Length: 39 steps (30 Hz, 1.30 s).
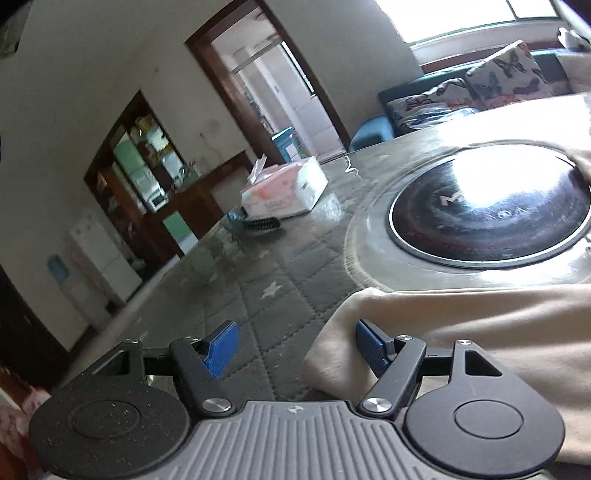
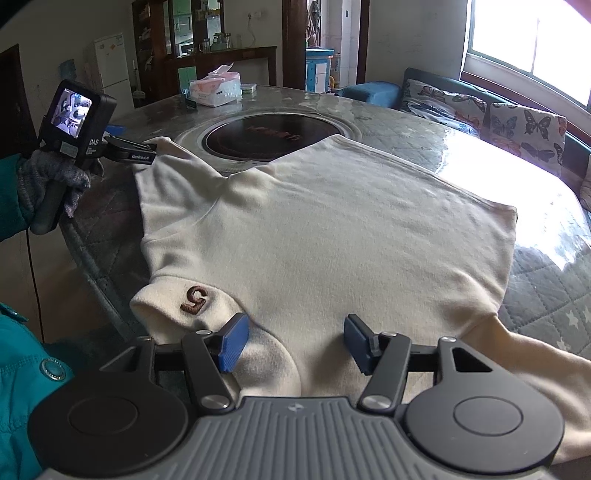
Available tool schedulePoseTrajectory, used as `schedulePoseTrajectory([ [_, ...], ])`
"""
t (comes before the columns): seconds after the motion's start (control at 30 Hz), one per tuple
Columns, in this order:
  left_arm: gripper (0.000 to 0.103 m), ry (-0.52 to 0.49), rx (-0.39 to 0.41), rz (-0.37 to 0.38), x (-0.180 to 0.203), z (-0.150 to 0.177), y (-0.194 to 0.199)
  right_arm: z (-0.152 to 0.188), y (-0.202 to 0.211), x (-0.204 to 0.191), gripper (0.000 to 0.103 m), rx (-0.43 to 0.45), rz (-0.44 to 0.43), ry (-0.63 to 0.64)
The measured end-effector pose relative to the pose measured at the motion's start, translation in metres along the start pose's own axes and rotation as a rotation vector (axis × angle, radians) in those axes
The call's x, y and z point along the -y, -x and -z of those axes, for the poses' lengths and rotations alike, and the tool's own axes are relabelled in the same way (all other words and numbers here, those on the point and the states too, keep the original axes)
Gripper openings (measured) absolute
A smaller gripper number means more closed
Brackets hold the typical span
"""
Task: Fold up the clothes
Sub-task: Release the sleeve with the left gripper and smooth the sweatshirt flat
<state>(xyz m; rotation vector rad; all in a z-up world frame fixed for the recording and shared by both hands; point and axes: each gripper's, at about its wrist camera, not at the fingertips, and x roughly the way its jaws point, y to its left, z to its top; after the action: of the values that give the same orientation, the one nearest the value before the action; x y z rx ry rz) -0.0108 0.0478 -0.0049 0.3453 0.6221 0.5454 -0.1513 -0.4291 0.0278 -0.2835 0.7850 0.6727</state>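
Both claws released: left gripper [image 1: 293, 345] should pinch the cream garment [image 2: 314, 221] edge at lower right squarely; right gripper [image 2: 295, 341] likewise

A lived-in home: a sofa [image 2: 491, 110] with butterfly cushions sits under the window [image 2: 532, 48], a fridge [image 2: 114, 62] by dark wooden cabinets [image 2: 177, 33], tissues [image 2: 216, 88] on the round table [image 2: 554, 280].

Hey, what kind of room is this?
Probably a home living or dining room: a sofa with butterfly cushions under a window, a fridge, and a round table with a built-in cooktop.
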Motion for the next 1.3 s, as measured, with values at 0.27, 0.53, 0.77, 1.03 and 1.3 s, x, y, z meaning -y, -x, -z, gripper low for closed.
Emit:
schedulePoseTrajectory([
  [0.27, 0.073, 0.114, -0.027, 0.109, -0.021, -0.006, 0.013, -0.002, 0.000, -0.001, 0.060, 0.004, 0.007, 0.004],
  [0.53, 0.073, 0.174, 0.008, 0.309, -0.021, -0.020, 0.047, -0.005, 0.003, -0.001, 0.060, 0.014, 0.013, 0.003],
  [0.77, 0.073, 0.167, 0.049, 0.641, -0.001, -0.024, 0.093, -0.006, 0.005, 0.001, 0.060, 0.023, 0.020, -0.010],
  [1.03, 0.067, 0.053, 0.048, 0.823, 0.039, -0.004, 0.116, -0.004, 0.005, 0.003, 0.060, 0.019, 0.020, -0.019],
  [1.3, 0.066, -0.017, -0.008, 0.789, 0.044, 0.013, 0.101, -0.001, 0.003, 0.002, 0.060, 0.008, 0.009, -0.028],
])
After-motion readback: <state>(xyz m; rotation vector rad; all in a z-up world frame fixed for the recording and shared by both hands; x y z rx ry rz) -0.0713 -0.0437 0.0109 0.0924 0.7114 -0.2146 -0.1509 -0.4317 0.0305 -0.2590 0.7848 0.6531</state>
